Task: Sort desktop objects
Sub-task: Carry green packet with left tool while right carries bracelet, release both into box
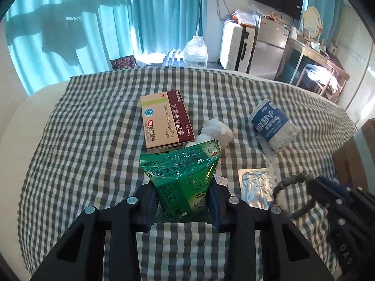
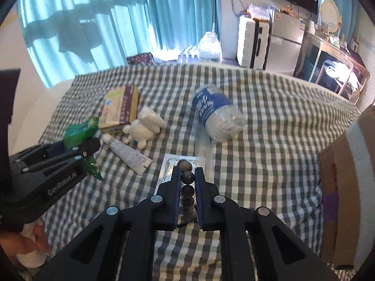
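Covering the whole work surface, the checked cloth [image 1: 82,140] carries everything left to sort, and a cardboard box [image 2: 339,199] stands at its right edge, possibly the destination, though nothing confirms that. Next in size, the water bottle [image 2: 215,117] lies on its side in the middle; being round, it could roll if the cloth is tugged. Near it sits the medicine box [image 1: 164,119], with a small white plush toy [image 2: 145,128] just beside it and an ointment tube [image 2: 127,153] in front. The left gripper [image 1: 182,201] has its jaws partly closed on a green sachet pack [image 1: 185,178], pinching it low down so most of the crinkled bag stands free above the pads; judged from that hold, the slick film could slide out or the bag could flop sideways if the hand swings quickly. A foil blister sheet [image 1: 255,187] lies flat on the cloth under the right gripper [image 2: 187,187], whose jaws are nearly closed around a string of dark beads [image 2: 188,178]. The beads sit in a line between the pads with more of the strand dangling, so the risk there is that the round beads slip from between the pads, or the hanging part snags the blister sheet or the other gripper close alongside.
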The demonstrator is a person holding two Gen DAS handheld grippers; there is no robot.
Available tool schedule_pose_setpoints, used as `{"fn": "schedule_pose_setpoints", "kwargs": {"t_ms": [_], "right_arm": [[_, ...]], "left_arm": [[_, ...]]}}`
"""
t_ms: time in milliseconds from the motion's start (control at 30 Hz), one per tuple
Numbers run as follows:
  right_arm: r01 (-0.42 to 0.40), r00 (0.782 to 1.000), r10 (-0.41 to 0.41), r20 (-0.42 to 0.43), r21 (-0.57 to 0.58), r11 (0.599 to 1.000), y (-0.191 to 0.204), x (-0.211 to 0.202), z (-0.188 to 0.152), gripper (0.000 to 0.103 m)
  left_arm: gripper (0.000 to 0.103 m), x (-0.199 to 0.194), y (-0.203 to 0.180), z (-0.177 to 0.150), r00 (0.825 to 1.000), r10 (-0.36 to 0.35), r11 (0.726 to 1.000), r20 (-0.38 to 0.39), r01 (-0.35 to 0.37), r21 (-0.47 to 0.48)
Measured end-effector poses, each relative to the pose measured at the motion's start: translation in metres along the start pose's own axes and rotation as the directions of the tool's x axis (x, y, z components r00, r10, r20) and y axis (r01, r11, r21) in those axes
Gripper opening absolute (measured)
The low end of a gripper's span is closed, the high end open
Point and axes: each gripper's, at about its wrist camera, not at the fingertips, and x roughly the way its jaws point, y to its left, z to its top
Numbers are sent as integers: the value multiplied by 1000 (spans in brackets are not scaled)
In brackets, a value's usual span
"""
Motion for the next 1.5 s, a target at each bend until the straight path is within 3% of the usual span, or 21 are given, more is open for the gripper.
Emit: {"fn": "schedule_pose_setpoints", "kwargs": {"t_ms": [367, 667, 1067, 1300, 1500], "right_arm": [[-45, 997, 41, 59, 74, 996, -15, -95, 1, 11], [-64, 990, 51, 128, 102, 993, -26, -155, -4, 11], [17, 971, -33, 238, 67, 998, -76, -238, 15, 11], [102, 956, -124, 267, 95, 990, -140, -267, 28, 11], [182, 941, -219, 258, 161, 970, -207, -262, 31, 11]], "left_arm": [[37, -80, -5, -21, 999, -23, 999, 47, 25, -36], [37, -148, -41, -21, 993, -51, 998, 109, 47, 40], [37, -212, -151, 8, 967, -188, 978, 172, 169, 122], [37, -218, -230, 27, 943, -277, 947, 182, 237, 216], [37, -194, -303, 35, 929, -345, 908, 136, 293, 299]]}}
